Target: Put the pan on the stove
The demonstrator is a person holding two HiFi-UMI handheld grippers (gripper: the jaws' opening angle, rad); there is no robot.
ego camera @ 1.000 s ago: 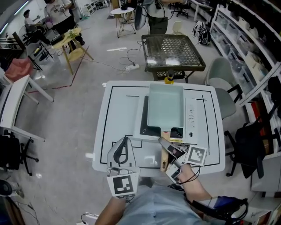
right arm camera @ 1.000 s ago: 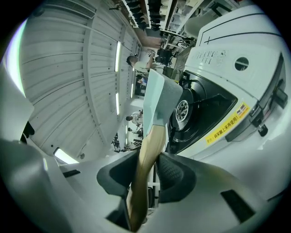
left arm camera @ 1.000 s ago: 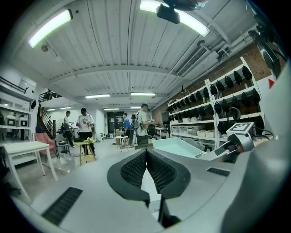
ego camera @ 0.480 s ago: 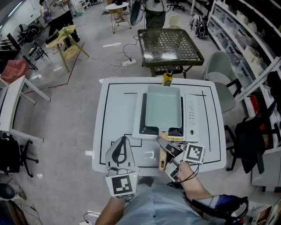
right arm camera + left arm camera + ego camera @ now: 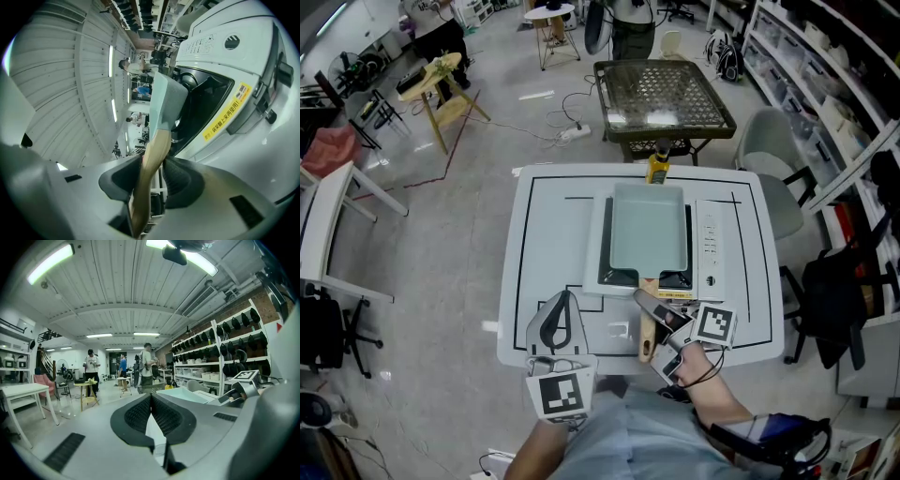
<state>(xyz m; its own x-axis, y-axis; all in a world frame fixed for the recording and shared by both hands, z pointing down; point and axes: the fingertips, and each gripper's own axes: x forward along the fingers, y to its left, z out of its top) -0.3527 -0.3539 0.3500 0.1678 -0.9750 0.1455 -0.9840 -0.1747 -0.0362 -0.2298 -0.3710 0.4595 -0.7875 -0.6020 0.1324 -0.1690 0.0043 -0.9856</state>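
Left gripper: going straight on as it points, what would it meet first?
Seemingly nothing near: the left gripper points across the white table, passing left of the stove and pan. Depth is unclear.

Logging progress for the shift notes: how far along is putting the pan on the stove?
Done: the pan looks set down on the stove. In hand: the right gripper is clamped on its wooden handle; the left gripper is shut on nothing. Left: letting go of the handle.

A yellow sticker [image 5: 228, 113] on the stove [image 5: 234, 23], just beyond the right gripper [image 5: 152, 174], carries Chinese characters (too small to read).
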